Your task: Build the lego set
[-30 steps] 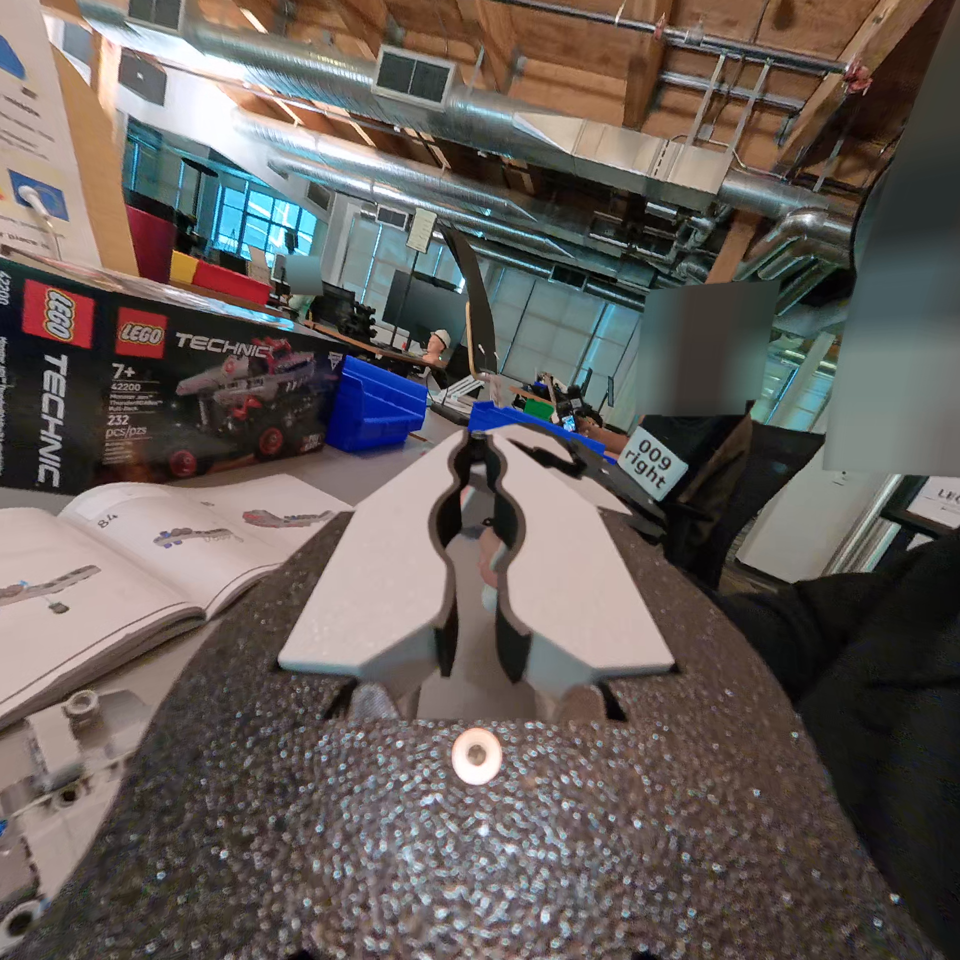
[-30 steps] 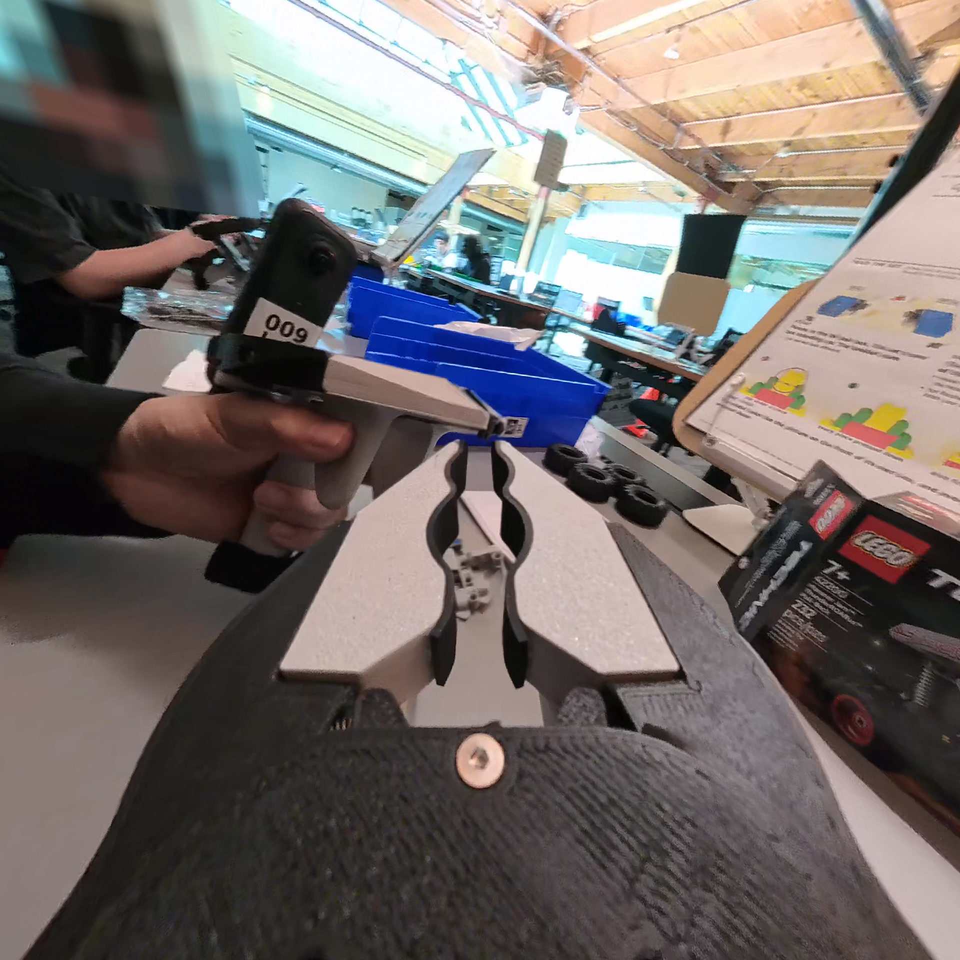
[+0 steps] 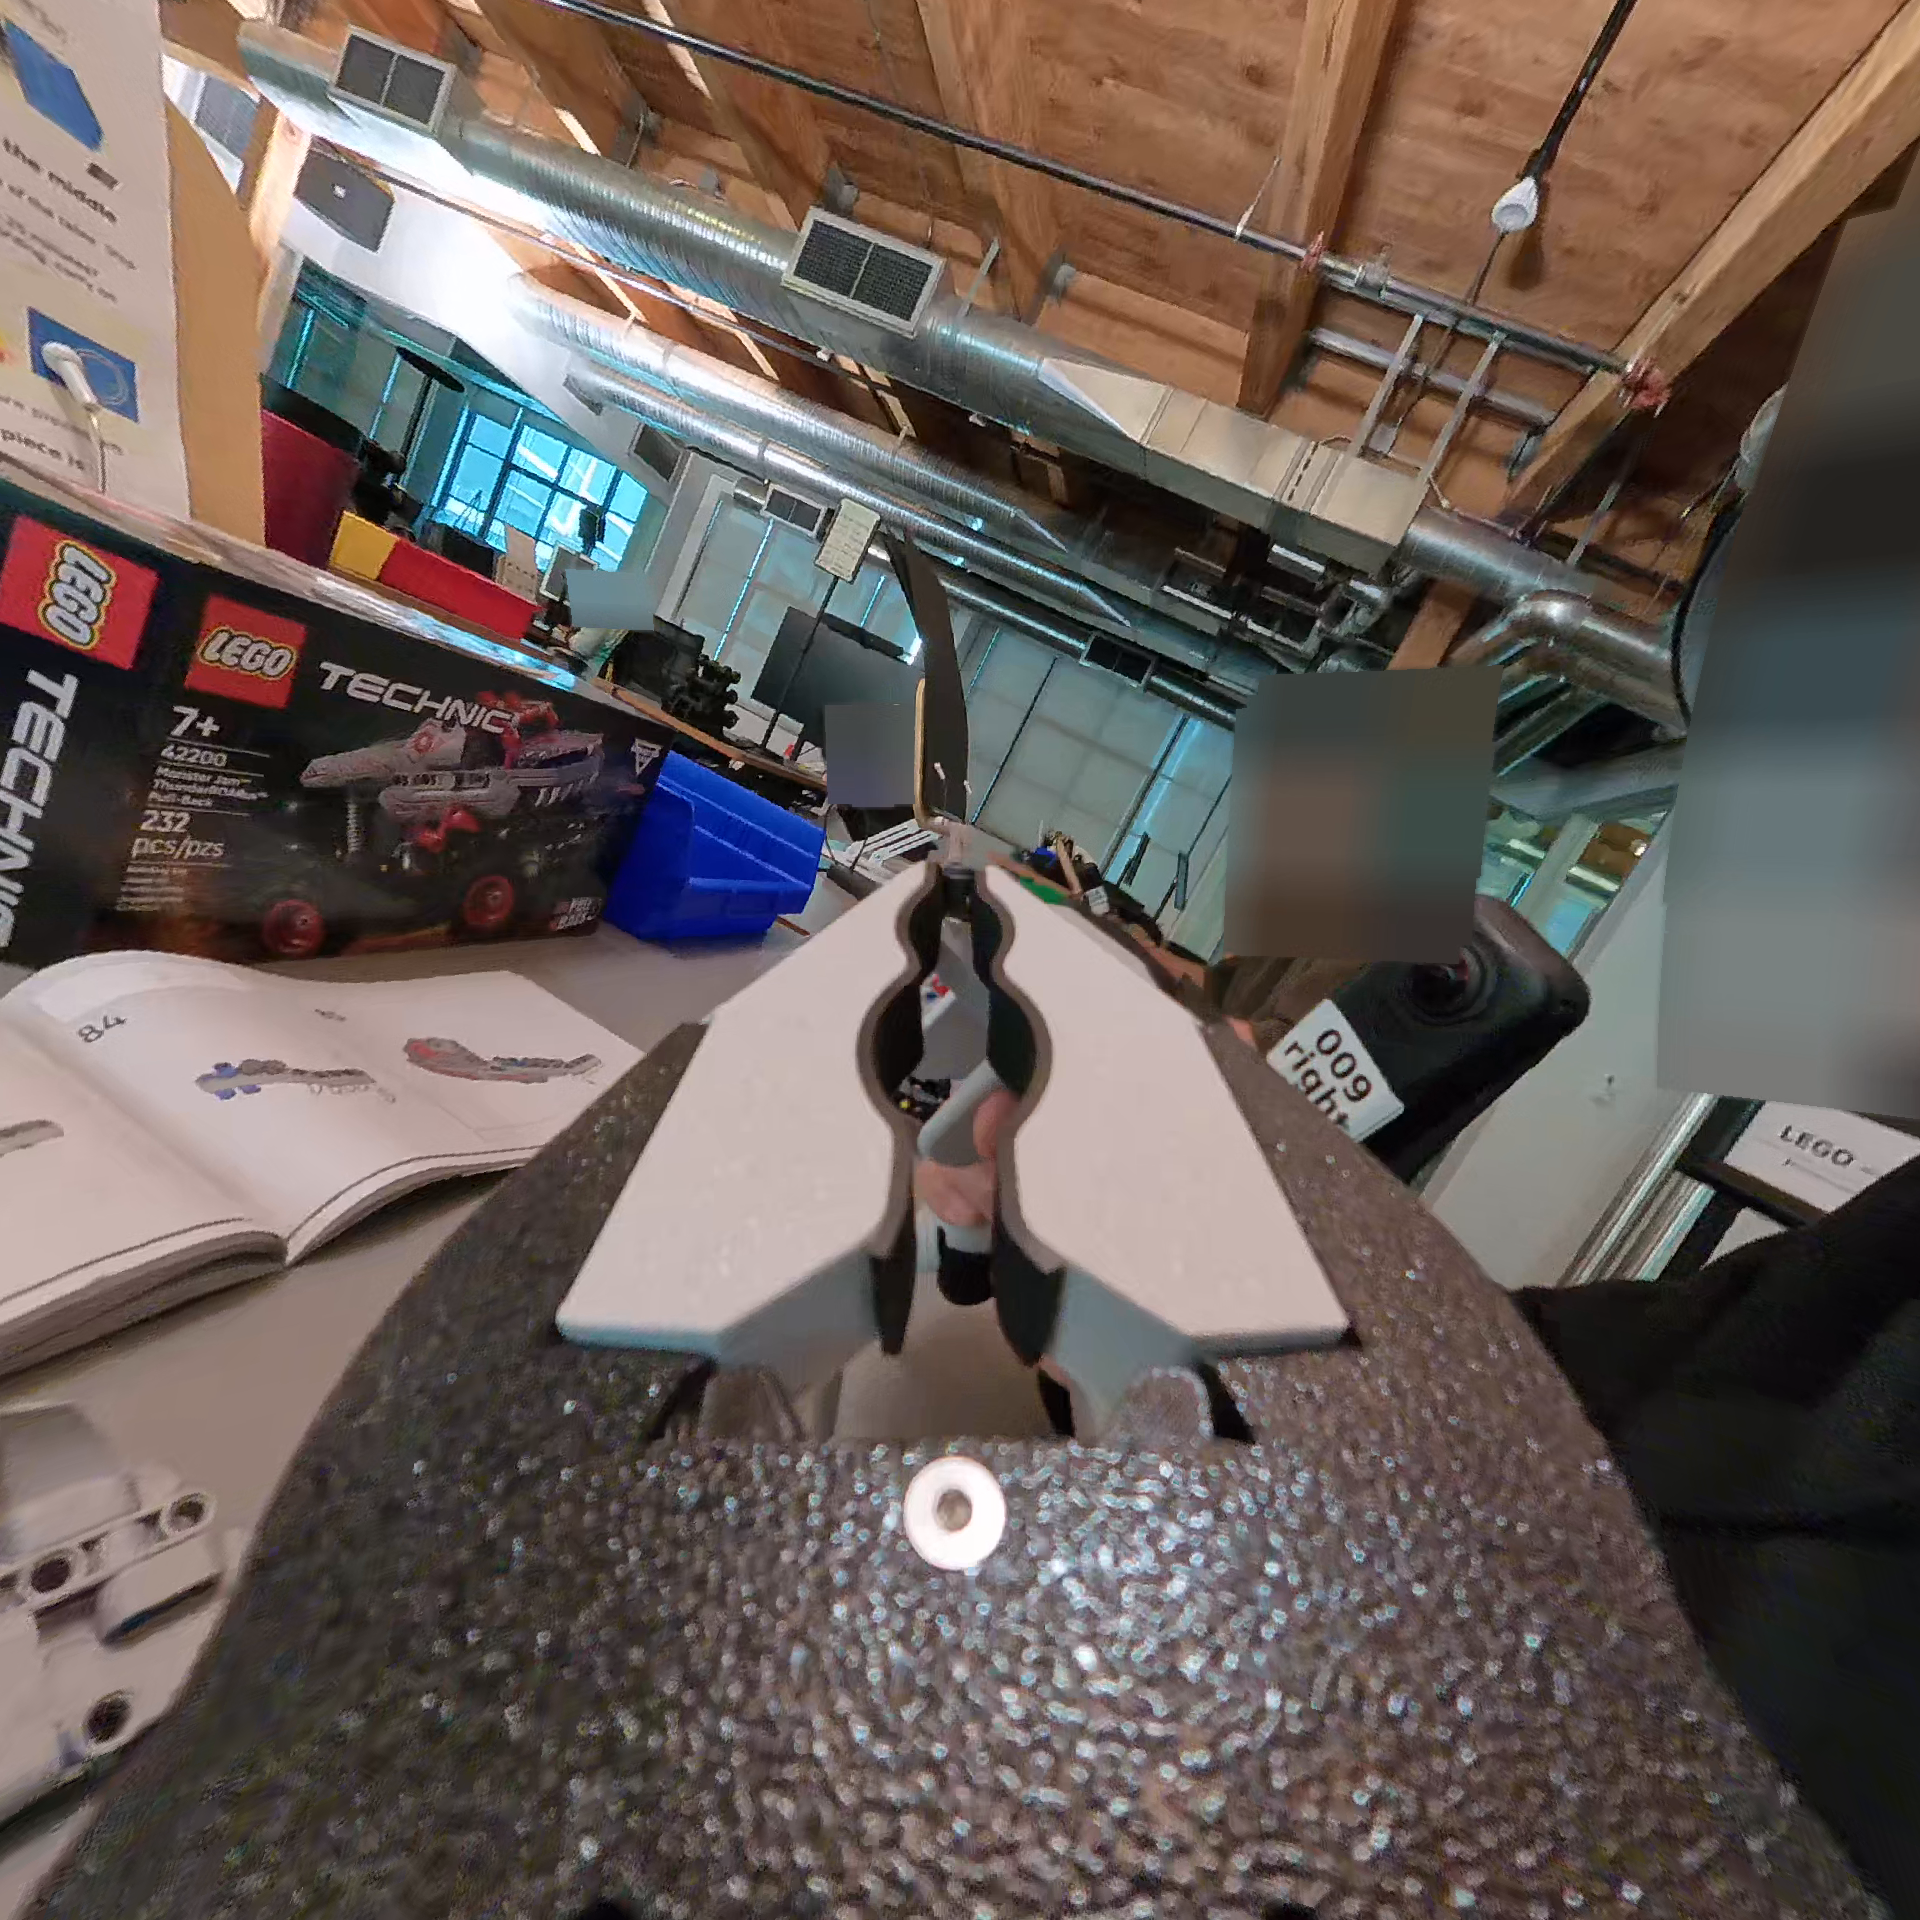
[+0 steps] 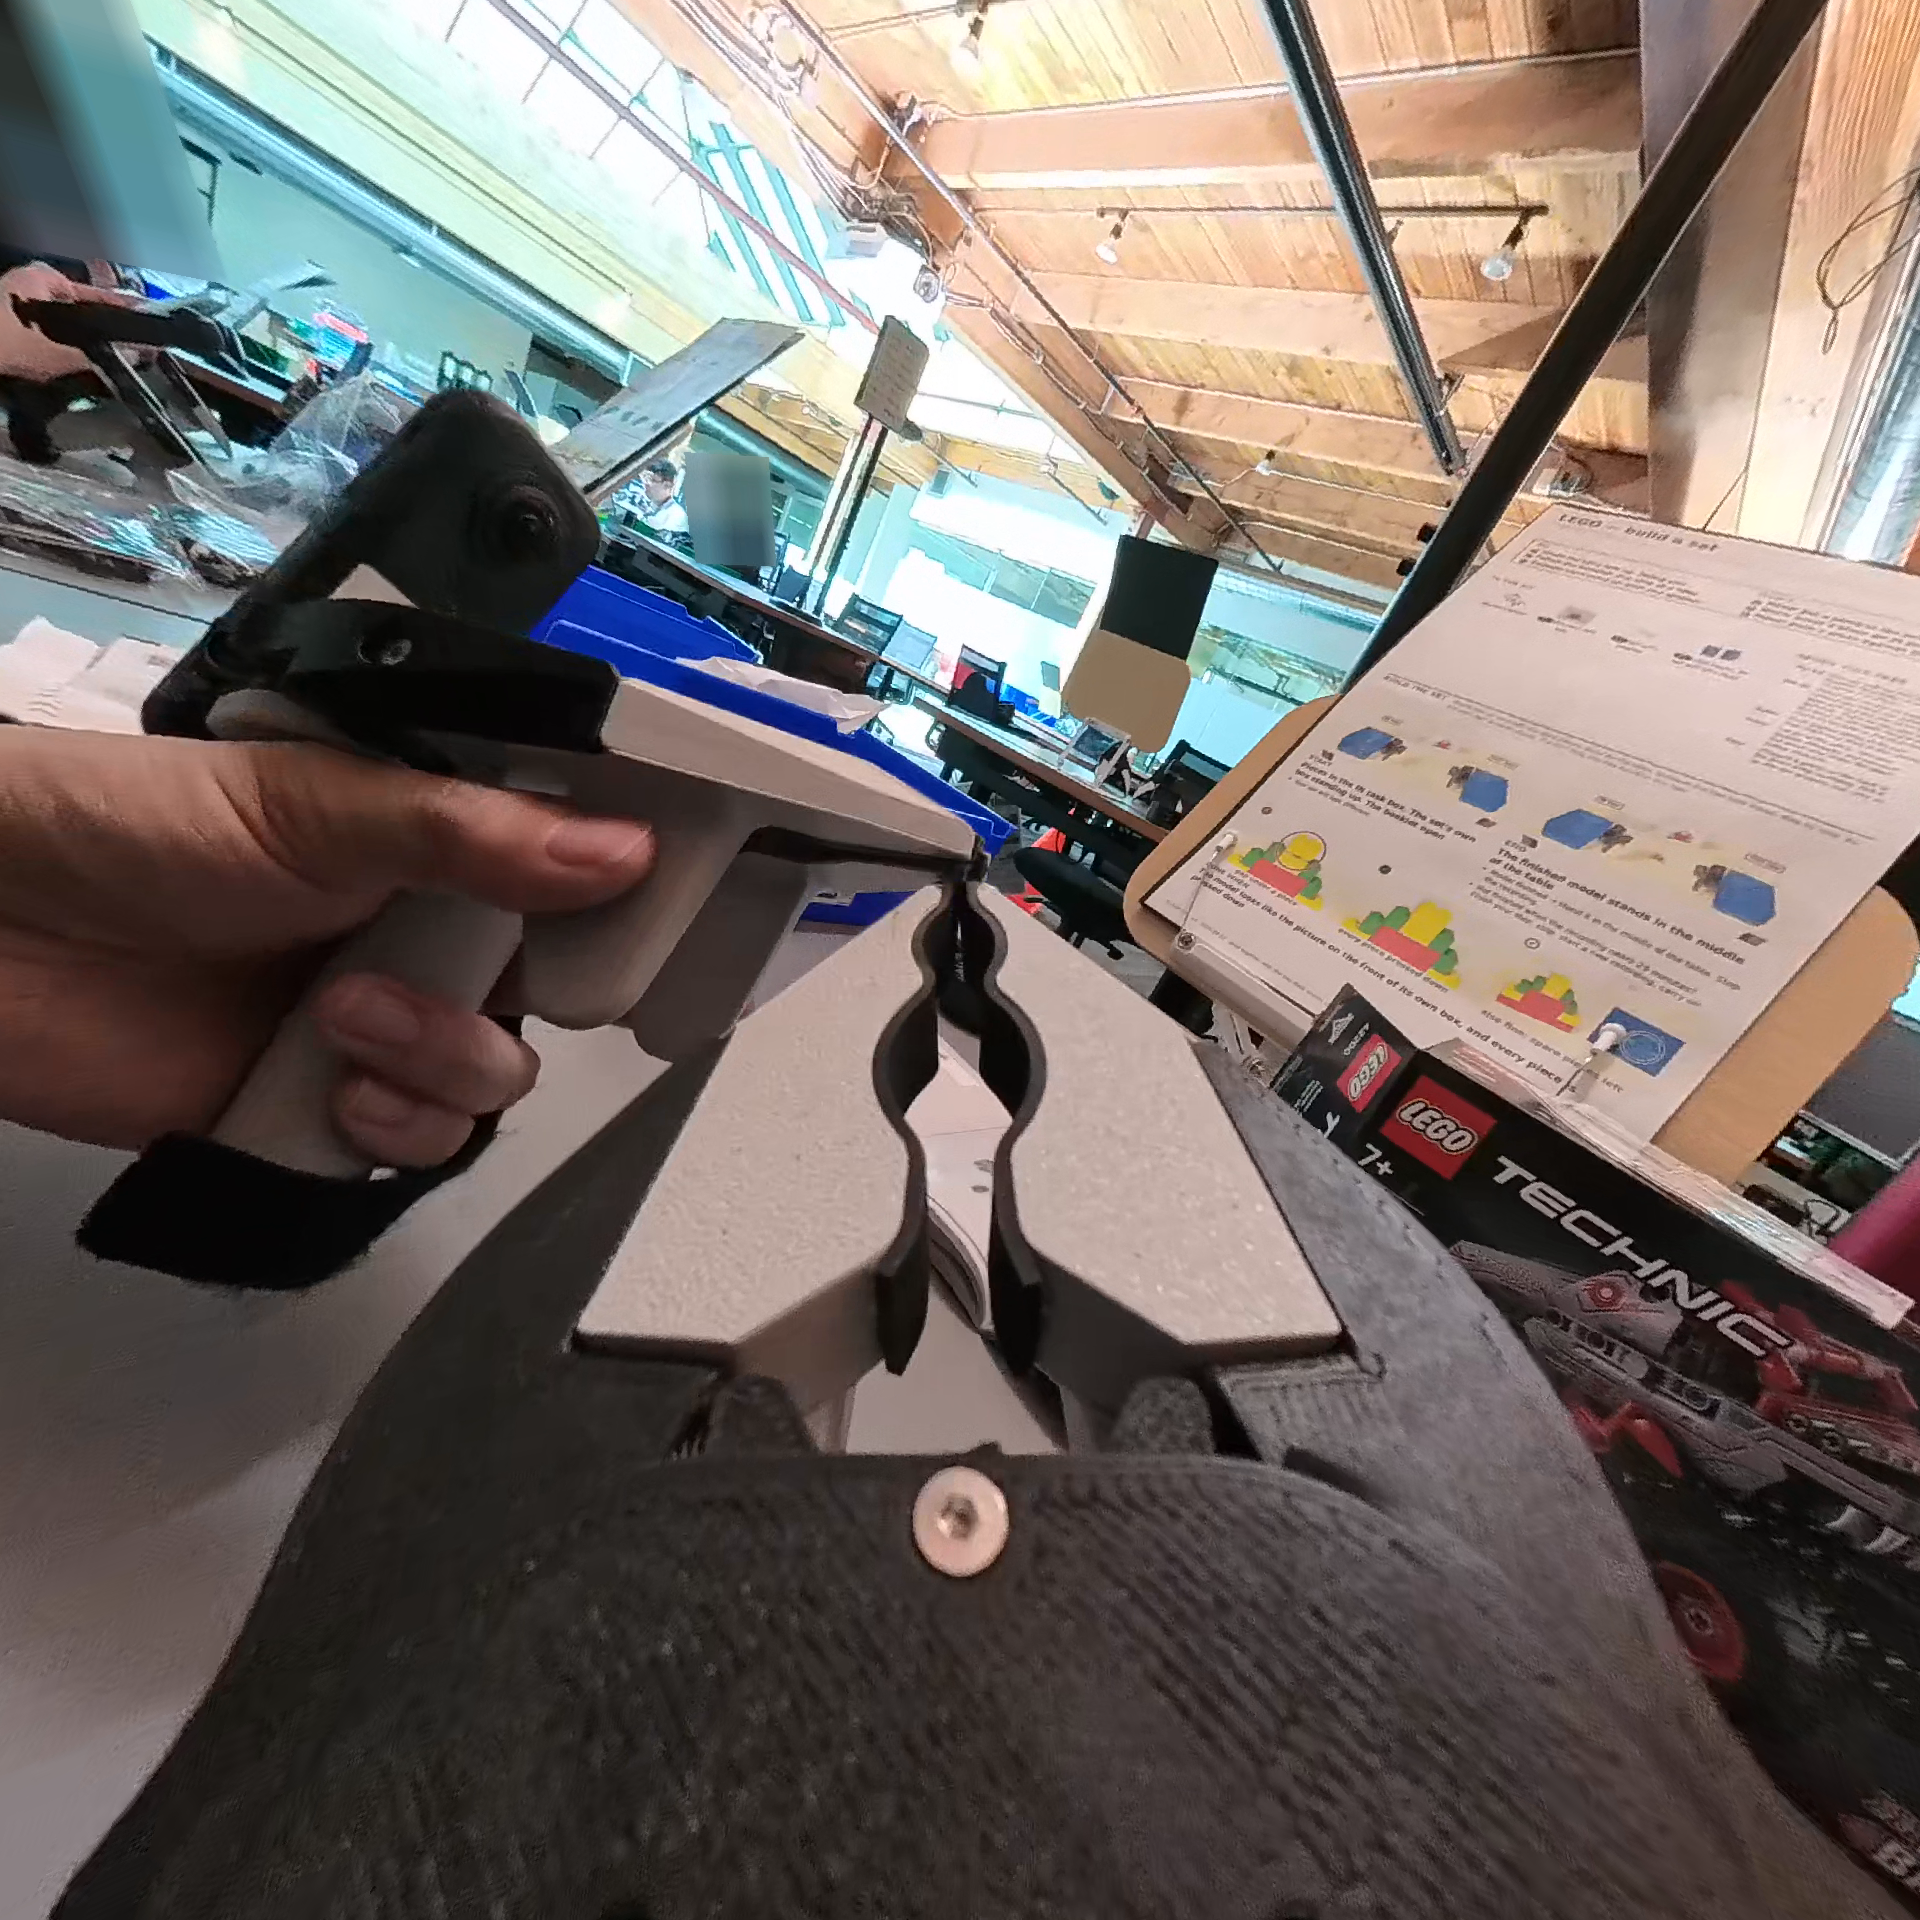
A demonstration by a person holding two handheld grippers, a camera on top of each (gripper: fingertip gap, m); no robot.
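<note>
Having closed in since a second ago, the left gripper (image 3: pixel 951 888) and right gripper (image 4: pixel 961 899) now meet tip to tip, both clenched, on what I cannot tell; likely a hand-off; the grey Lego assembly (image 3: pixel 104 1558) lies on the table (image 3: pixel 364 1382).

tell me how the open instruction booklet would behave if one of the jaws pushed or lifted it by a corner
The instruction booklet would probably flop: its pages already curve up from the spine, so a lifted corner would likely bend while the rest stays down. It looks thin and light, so a push should slide it across the smooth table, though loose top pages might buckle or turn first.
</note>
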